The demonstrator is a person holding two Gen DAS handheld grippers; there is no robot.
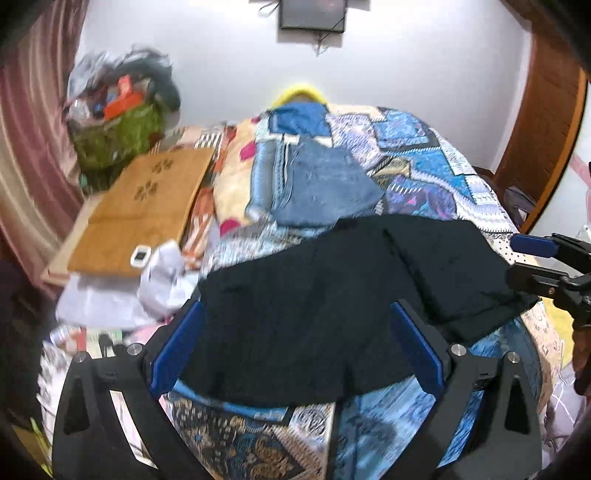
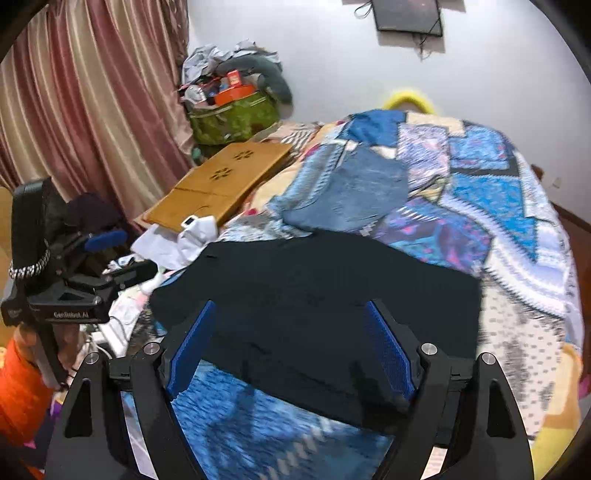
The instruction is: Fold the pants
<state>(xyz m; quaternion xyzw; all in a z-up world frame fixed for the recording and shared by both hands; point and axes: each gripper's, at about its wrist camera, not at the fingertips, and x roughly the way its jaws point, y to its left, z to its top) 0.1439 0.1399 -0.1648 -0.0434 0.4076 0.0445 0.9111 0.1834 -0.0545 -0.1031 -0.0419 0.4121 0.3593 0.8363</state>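
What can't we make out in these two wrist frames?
- Black pants: near hem in the left wrist view hidden behind the left gripper; fold layers lost in the dark fabric.
- Folded blue jeans: motion-blurred in the right wrist view.
- Dark wall frame: cut off by the top edge.

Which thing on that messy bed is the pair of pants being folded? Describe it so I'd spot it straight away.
Start at the bed, covered by a blue patchwork quilt. At its near end, in front of both open grippers, lie the black pants, spread flat. Folded blue jeans sit just beyond, but only the pants are plain black, with no pattern.
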